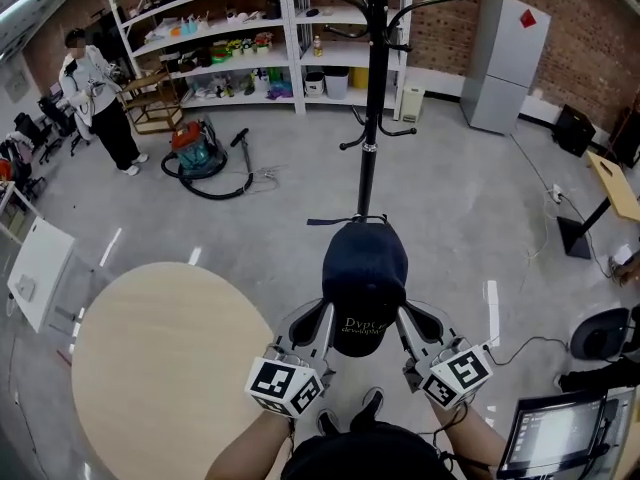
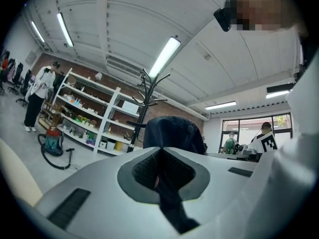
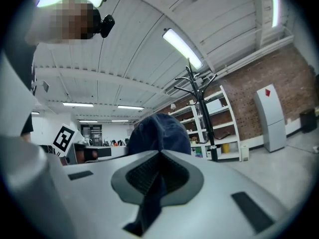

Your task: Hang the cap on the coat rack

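As we hold the dark blue cap [image 1: 364, 268] out in the air in front of the black coat rack [image 1: 368, 118], both tools are clenched on its fabric. Our left hand-held gripper [image 1: 322, 318] pinches the cap's edge on its left side, and our right hand-held gripper [image 1: 404, 320] pinches the right. Each gripper view shows dark cloth caught between closed jaws, with the crown rising just beyond. The cap is off the round table [image 1: 150, 368] and apart from the rack's hooks.
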